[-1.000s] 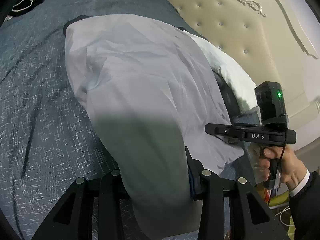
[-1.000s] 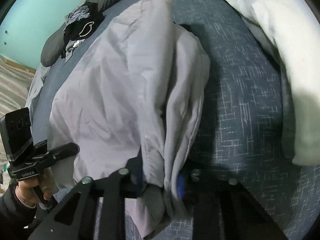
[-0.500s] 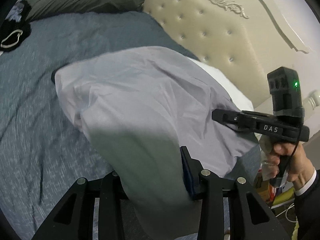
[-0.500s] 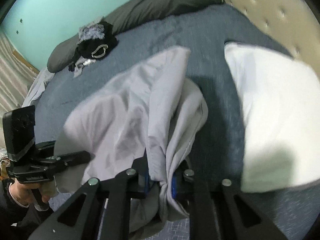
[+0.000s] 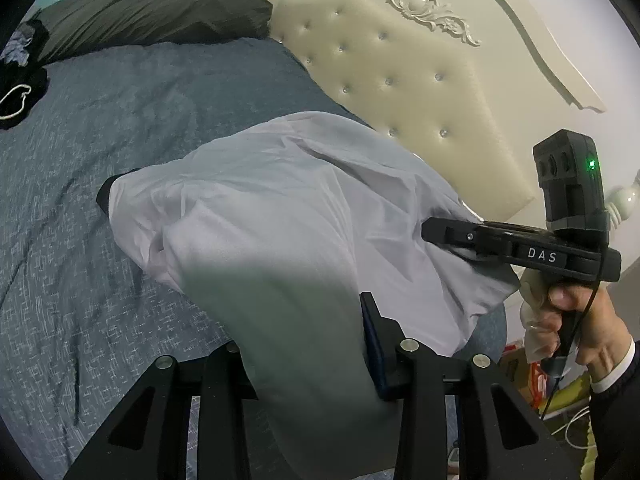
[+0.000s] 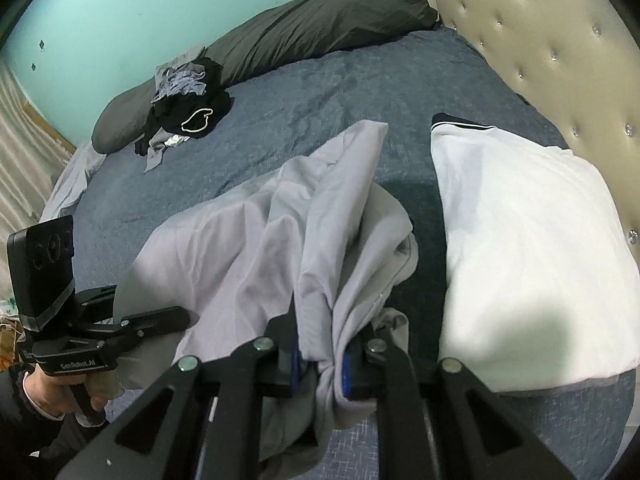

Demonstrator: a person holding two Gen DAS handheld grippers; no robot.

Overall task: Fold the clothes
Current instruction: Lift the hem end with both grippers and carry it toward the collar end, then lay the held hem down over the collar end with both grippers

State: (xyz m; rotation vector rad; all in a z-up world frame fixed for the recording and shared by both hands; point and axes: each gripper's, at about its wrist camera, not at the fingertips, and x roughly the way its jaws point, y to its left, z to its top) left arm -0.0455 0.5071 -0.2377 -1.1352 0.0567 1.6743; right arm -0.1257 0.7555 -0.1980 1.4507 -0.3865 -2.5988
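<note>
In my left wrist view, my left gripper [image 5: 312,344] is clamped on one end of the light grey garment [image 5: 288,208]. The cloth comes out thick between the two black fingers, so they are pressed on it from both sides. The garment goes from my tongs out over the blue bedspread [image 5: 120,120], and its far end lies on the bed. I think I hold it up like this so the cloth hangs smooth and I can see where to bend it. On the right I see my right gripper [image 5: 460,240] from the side, pushed into the other corner of the same cloth. A hand [image 5: 580,320] in a dark sleeve holds its handle. The cream headboard [image 5: 400,80] is behind, and a dark pillow [image 5: 140,12] lies at the top.

In my right wrist view, my right gripper [image 6: 320,364] is shut tight on a bunch of the grey garment [image 6: 248,248]. The cloth is pinched into a twist between the blue pads [image 6: 347,372]. My left gripper [image 6: 176,316] is at the left, holding the other corner, so both tongs share one edge and keep it wide. A white folded piece [image 6: 520,248] lies just beside the garment, near the headboard, maybe a spot for done things. A small heap of dark clothes [image 6: 188,108] sits well apart, by the dark pillow. I judge a fold is under way.
</note>
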